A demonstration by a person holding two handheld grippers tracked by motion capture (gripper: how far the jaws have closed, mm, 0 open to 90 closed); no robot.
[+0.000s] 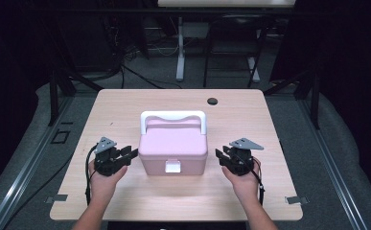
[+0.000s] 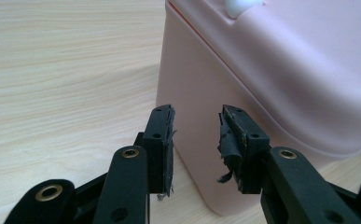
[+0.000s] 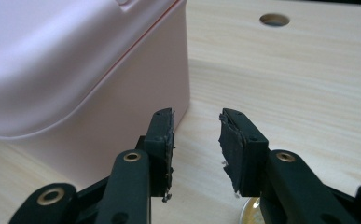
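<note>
A pink plastic box (image 1: 173, 148) with a white carry handle (image 1: 173, 116) and a white front latch (image 1: 172, 166) stands shut in the middle of the wooden table (image 1: 125, 201). My left gripper (image 1: 133, 153) is just left of the box, pointing at its side. In the left gripper view the left gripper (image 2: 197, 112) is open, nothing between the pads, with the box's corner (image 2: 262, 84) close ahead. My right gripper (image 1: 219, 154) sits just right of the box. The right gripper view shows that gripper (image 3: 197, 113) open and empty, beside the box wall (image 3: 99, 93).
A round cable hole (image 1: 213, 101) lies in the table's far right part, also in the right gripper view (image 3: 274, 19). Tape marks (image 1: 56, 198) sit at the front corners. Beyond the table stand a desk leg (image 1: 179, 48) and floor cables.
</note>
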